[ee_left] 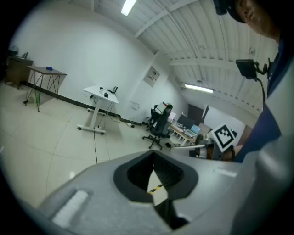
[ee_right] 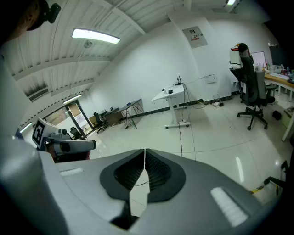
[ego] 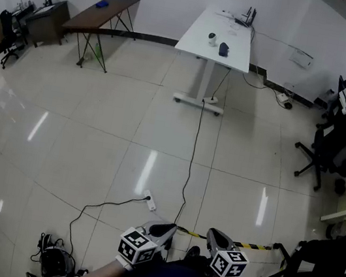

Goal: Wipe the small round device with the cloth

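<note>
The wiping has not started yet. The left gripper (ego: 167, 229) and the right gripper (ego: 214, 235) are both close to the person's body, at the near edge of the head view. Each one has its jaws pressed together with nothing between them, so no cloth is held.

The small round device (ego: 212, 39) sits far away on the white table (ego: 199, 45), near the middle of its top. Just to its right lies a small dark thing (ego: 223, 48). It may be the cloth, but it is too small to be sure.

I think everything is left to do: go to the table, pick up the cloth and rub the device.

The device looks like a little white lump that stands up. It is too small to tell which way it faces or which way it is long.
</note>
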`<state>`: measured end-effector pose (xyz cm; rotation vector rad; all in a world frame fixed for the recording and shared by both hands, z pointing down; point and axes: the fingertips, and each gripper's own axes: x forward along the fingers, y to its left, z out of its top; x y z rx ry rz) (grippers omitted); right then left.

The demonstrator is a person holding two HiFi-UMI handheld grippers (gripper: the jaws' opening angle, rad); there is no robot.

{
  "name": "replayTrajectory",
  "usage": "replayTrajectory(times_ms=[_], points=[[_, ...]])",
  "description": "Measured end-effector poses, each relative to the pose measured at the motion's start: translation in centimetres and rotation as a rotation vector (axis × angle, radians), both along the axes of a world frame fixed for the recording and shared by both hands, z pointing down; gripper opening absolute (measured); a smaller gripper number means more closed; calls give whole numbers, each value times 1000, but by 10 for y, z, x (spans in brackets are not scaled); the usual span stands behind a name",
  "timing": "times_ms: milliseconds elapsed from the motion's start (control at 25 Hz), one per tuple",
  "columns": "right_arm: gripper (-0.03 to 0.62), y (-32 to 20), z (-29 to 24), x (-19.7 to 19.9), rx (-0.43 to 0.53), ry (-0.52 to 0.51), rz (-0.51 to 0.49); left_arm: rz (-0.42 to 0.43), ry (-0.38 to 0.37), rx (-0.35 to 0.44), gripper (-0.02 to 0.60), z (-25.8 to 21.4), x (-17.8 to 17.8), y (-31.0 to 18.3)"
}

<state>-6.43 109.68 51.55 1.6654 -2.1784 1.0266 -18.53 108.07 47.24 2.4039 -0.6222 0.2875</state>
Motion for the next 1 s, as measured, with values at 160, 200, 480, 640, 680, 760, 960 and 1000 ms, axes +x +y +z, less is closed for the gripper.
replayTrajectory(times_ms=[160,200,480,640,680,760,960,1000], points=[[15,-3,3,-21,-3,9,-11,-1,-15,-37,3,17,-22,-3],[15,-4,3,-22,-5,11,-11,-10,-13,-43,2,18,-24,-5],[15,-27,12,-27,-11,-12,-34,-37,-19,-49,3,16,-21,-27],[15,-51,17,-24,-4,-46,-55,-45,-57,-37,3,23,-16,-44],[15,-58,18,-22,-2,-54,-61,-50,-68,-36,3,23,-15,-49],[15,-72,20,-16,-2,-64,-72,-61,-86,-35,2,24,-10,-61],[15,-108,28,16,-16,-86,-89,-99,-98,-26,2,20,26,-97],[15,-112,29,24,-21,-93,-88,-103,-100,-23,3,18,37,-103]])
